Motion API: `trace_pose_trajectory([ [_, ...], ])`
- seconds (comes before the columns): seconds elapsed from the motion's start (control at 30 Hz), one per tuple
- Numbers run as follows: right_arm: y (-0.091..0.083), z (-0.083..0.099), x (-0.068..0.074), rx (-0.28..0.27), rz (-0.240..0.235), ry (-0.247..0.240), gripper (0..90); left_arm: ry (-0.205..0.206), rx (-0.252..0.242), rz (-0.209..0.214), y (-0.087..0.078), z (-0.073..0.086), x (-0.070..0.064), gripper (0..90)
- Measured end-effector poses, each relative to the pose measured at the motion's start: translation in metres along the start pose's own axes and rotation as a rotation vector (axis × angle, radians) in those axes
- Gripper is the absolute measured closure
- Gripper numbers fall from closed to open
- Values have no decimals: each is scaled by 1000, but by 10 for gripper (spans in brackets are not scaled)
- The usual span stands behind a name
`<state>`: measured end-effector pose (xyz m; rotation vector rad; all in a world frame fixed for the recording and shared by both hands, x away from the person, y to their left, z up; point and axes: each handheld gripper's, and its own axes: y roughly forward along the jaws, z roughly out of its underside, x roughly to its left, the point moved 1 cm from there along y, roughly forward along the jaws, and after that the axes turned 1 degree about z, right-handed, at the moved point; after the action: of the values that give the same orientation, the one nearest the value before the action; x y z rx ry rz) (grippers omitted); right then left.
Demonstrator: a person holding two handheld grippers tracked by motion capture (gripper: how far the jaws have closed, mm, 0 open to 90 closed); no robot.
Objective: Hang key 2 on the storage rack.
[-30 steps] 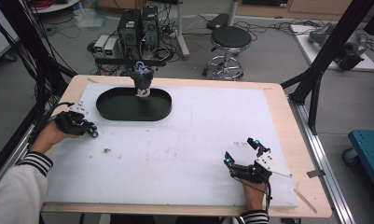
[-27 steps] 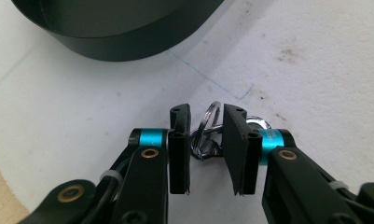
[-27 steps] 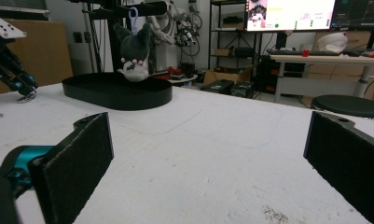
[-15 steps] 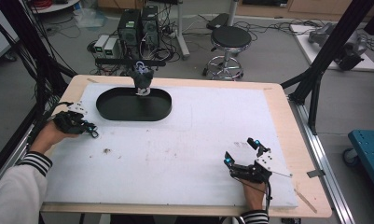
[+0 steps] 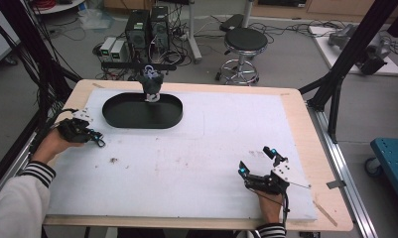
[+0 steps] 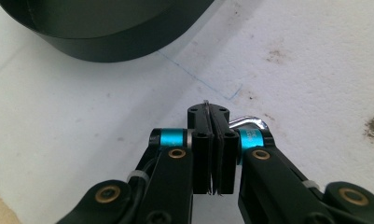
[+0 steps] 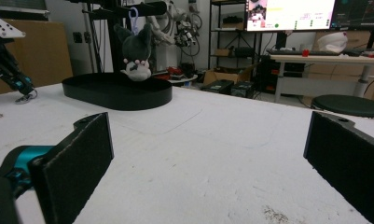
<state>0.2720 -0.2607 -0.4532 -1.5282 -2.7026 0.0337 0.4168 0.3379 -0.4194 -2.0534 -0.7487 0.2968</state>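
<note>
High view: I've got the left gripper [image 5: 98, 141] resting at the left edge of the white table [image 5: 196, 148], just in front of the black tray [image 5: 142, 111], not touching it. Left gripper view shows its jaws clenched tight w/ a thin metal ring [image 6: 250, 122] pinched between the pads; a loop of it sticks out on one side. Tray wall is close ahead in that view.

My right gripper [image 5: 258, 161] sits near the front right of the table, well apart from the tray. Right gripper view: jaws spread wide, nothing between them, just bare table.

Plush toy [image 5: 151, 84] w/ dark ears hangs from a bar over the tray's far rim; can't tell if it touches the tray. Same toy [image 7: 135, 53] seen far off from the right gripper view, above the tray [image 7: 117, 95].
</note>
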Motion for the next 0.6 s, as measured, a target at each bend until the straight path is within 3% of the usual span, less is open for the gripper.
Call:
trace_pose_trajectory([
  [0.23,0,0,0,1,-1,0,6,-11,-32,-1,-5,-3,-2,880],
  [0.37,0,0,0,-1,0,-2,6,-45,-93,14,-11,-5,-2,880],
  [0.6,0,0,0,-1,0,-1,6,-68,-206,32,-24,-10,-4,880],
])
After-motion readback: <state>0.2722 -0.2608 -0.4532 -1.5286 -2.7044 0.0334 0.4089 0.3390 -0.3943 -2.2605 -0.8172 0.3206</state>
